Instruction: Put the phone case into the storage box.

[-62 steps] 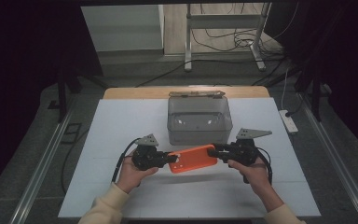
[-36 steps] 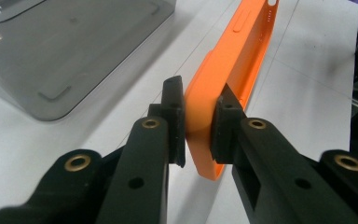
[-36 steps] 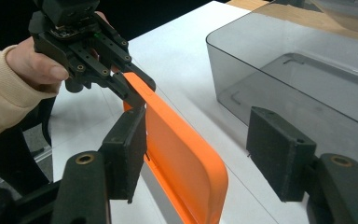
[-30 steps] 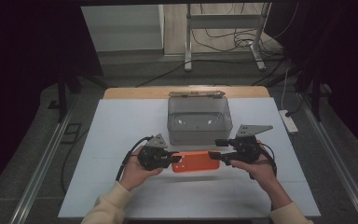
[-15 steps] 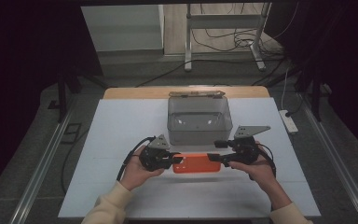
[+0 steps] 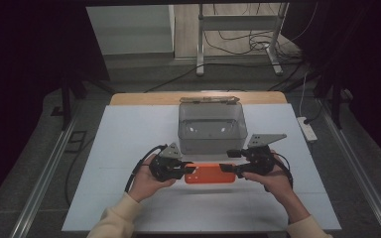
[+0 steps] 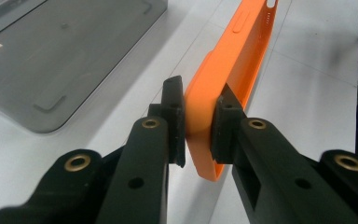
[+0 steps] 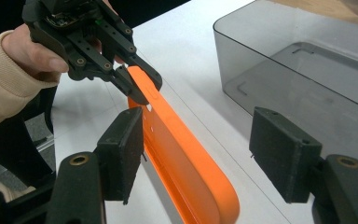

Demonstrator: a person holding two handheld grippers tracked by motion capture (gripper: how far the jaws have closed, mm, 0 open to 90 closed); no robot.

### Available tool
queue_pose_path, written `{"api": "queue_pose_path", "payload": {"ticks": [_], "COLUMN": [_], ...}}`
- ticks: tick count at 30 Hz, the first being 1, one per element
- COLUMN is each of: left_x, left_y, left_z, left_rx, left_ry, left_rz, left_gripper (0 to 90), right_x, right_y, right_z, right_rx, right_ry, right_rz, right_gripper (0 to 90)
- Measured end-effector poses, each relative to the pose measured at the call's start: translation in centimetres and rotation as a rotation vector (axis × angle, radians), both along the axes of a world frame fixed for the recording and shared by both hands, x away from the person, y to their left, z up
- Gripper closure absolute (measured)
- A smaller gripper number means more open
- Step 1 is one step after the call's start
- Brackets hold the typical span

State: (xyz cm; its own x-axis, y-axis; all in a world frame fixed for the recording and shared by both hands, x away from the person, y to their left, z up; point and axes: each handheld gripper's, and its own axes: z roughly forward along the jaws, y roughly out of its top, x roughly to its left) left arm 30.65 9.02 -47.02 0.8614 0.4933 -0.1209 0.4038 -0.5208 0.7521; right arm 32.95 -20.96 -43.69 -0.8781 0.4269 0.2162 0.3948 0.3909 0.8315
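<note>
Orange phone case (image 6: 207, 174): there is one of it, held just off the white table (image 6: 119, 144) a little in front of the grey box (image 6: 211, 127), lying crosswise between the two grippers. Grey boxes count one as well, a smoky see-through tub with its open top up, standing just behind the case.

Two grippers are at work. The left gripper (image 6: 187, 170) sits at the case's left end, and in the left gripper view its jaws stand narrow, pads pressed on either face of the case's rounded end (image 7: 200, 126), so it grips the case edge-on. The right gripper (image 6: 226, 168) is at the case's right end, on the side of the box nearer the person. In the right gripper view its jaws (image 8: 191, 158) stand wide: the left pad lies close against the case's rim, though whether it truly touches is hard to tell, while the right pad stands well clear of it, with the box wall behind.

Two hands in cream sleeves hold the grippers; the forearms are cut off at the lower edge of the high view. From above, the gripper bodies cover both ends of the case. The box's far rim and whatever lies behind it are hard to make out.
</note>
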Motion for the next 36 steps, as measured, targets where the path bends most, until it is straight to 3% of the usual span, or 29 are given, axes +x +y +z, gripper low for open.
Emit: {"api": "queue_pose_path", "payload": {"ticks": [14,23,36], "left_x": [-0.1,-0.1,-0.2], "left_y": [-0.7,-0.9,-1.3], "left_z": [0.2,0.3,0.3], "left_rx": [0.031,0.045,0.043], "left_ry": [-0.017,-0.022,-0.023], "left_rz": [-0.013,-0.031,-0.037], "left_gripper": [78.7,78.7,78.7], "right_x": [-0.2,-0.3,-0.3], "right_y": [1.3,2.4,3.4], "right_z": [0.1,-0.3,-0.7], "right_rx": [-0.037,-0.09,-0.144], "right_ry": [-0.003,-0.003,-0.001], "right_rz": [0.036,0.07,0.096], "right_gripper": [34.5,32.6,31.4]}}
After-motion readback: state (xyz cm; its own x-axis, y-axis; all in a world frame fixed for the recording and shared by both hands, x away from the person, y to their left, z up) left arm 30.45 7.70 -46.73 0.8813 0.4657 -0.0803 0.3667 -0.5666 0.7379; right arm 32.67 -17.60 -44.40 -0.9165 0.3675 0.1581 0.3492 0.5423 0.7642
